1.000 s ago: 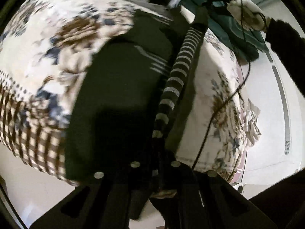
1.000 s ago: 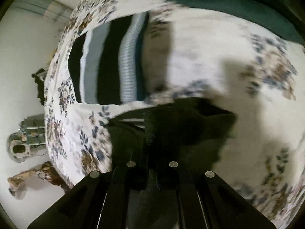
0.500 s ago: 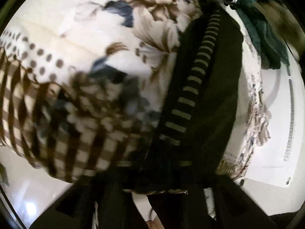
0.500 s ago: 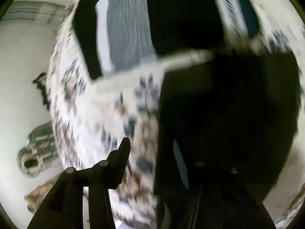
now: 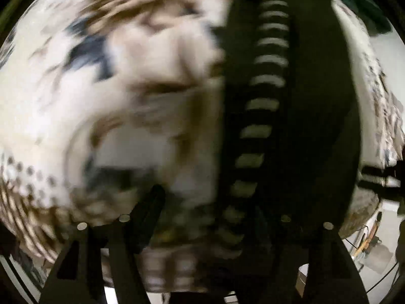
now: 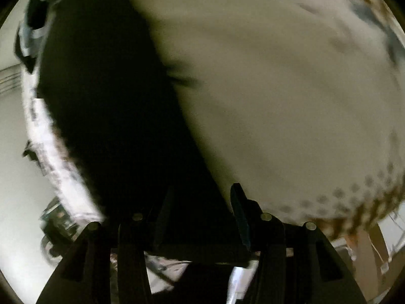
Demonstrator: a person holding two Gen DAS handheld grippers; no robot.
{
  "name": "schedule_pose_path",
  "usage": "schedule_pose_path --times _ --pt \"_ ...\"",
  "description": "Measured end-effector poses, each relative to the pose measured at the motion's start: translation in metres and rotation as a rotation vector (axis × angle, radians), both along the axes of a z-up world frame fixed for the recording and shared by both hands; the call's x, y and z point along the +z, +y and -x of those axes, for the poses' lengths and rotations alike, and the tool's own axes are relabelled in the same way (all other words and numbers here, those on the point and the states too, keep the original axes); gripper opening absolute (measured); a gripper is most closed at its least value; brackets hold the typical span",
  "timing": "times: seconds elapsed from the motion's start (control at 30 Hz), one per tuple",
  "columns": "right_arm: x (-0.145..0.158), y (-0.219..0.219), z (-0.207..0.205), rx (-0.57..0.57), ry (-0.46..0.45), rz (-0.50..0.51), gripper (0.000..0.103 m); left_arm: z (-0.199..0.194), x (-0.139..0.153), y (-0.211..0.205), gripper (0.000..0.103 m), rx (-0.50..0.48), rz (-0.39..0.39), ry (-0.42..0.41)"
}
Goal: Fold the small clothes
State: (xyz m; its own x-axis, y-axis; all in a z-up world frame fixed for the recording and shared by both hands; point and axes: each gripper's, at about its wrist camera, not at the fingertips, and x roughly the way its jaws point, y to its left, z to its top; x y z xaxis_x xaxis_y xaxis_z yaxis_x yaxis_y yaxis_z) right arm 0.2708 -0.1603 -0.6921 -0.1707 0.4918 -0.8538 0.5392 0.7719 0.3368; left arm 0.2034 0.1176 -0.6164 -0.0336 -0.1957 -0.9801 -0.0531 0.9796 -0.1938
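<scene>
A black garment with a white-striped band (image 5: 263, 106) lies folded lengthwise on the floral bedspread (image 5: 131, 96). In the left wrist view it runs from the top of the frame down to the right part of my left gripper (image 5: 215, 202), whose jaws stand apart; the left finger (image 5: 152, 210) is over the bedspread. In the right wrist view the same black garment (image 6: 106, 116) fills the left half. My right gripper (image 6: 200, 202) is open, its fingers (image 6: 239, 210) resting at the cloth's near edge. Both views are motion-blurred.
The bedspread (image 6: 291, 96) has a brown checked border (image 5: 22, 217) at its near edge. White floor (image 6: 17, 190) and some equipment (image 6: 58, 223) lie beyond the bed's left side. A dark green cloth (image 5: 364, 2) sits at the far right.
Both grippers have opened and let go of the black garment, which now lies folded lengthwise on the bed. Both cameras have dropped close to the bedspread.
</scene>
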Motion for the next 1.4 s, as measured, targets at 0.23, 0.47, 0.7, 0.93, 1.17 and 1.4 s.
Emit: schedule_pose_path --times 0.23,0.47,0.7,0.93,1.17,1.4 --pt "-0.013 0.001 0.060 -0.011 0.025 -0.110 0.049 0.017 0.029 0.006 0.063 -0.043 0.015 -0.004" --pt "-0.029 0.034 0.093 0.041 0.002 -0.148 0.036 0.029 0.015 -0.046 0.007 -0.142 0.121 0.004" --pt "-0.002 0.011 0.115 -0.001 -0.010 -0.012 0.006 0.059 0.026 -0.035 0.005 -0.054 0.193 -0.007" --pt "-0.005 -0.012 0.100 0.039 0.054 -0.076 0.019 0.011 0.065 -0.038 0.018 -0.102 0.206 -0.014" --pt "-0.001 -0.016 0.075 -0.054 0.002 -0.025 0.051 -0.127 0.076 -0.068 0.071 -0.066 0.196 -0.272" --pt "0.004 -0.014 0.069 -0.091 -0.011 0.006 0.050 -0.179 0.020 -0.029 0.073 -0.116 -0.061 -0.236"
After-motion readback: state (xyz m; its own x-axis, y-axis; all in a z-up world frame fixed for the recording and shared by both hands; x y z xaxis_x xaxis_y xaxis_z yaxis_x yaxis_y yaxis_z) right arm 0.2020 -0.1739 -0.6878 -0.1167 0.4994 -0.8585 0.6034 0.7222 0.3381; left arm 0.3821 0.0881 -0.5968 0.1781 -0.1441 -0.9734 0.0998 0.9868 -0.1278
